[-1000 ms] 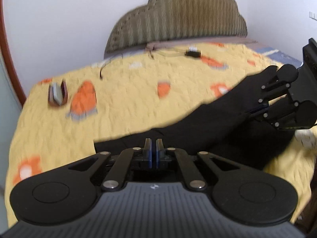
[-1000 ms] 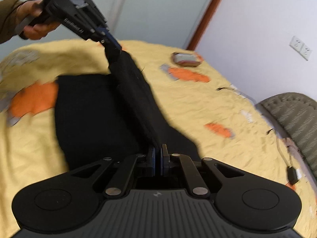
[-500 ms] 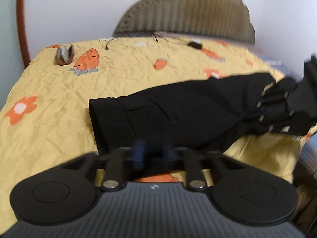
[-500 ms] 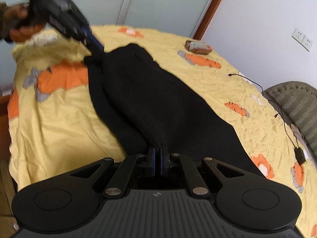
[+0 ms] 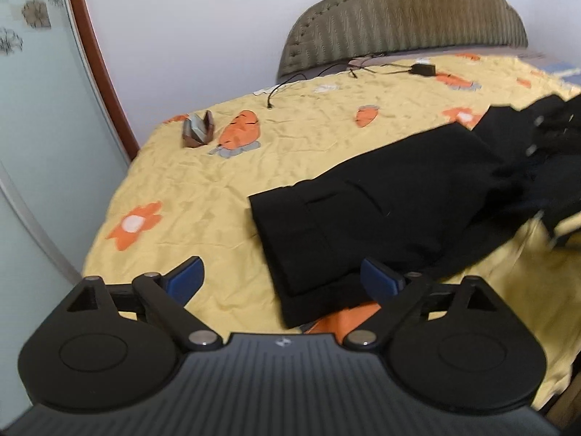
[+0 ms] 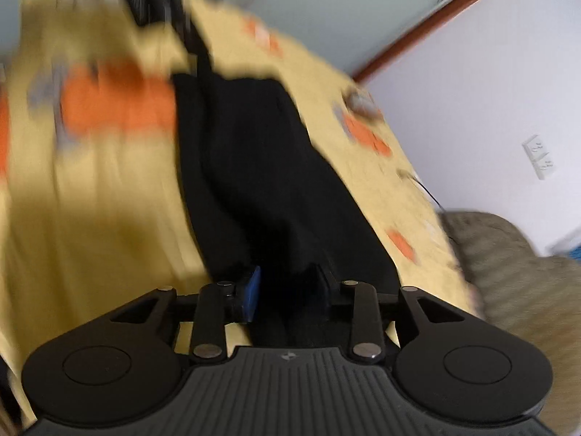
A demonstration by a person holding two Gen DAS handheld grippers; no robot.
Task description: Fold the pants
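The black pants [image 5: 381, 210] lie folded lengthwise on the yellow bedspread [image 5: 203, 196], waistband end near my left gripper. My left gripper [image 5: 283, 279] is open, its blue pads spread wide just short of the waistband corner, holding nothing. In the right wrist view the pants [image 6: 261, 167] run away from the camera, blurred. My right gripper [image 6: 287, 285] is open with black cloth lying between its jaws. The right gripper shows blurred at the far right of the left wrist view [image 5: 552, 134], at the leg end.
A small brown case [image 5: 198, 130] stands on the bed at the far left. A black charger [image 5: 423, 69] and cables lie near the ribbed headboard [image 5: 399, 18]. A glass door [image 5: 36, 138] is left of the bed. The bed edge runs below my left gripper.
Both grippers were shut on the pants and lowered them flat onto the bed. Now both have opened and let go; the left gripper has pulled back from the waistband.
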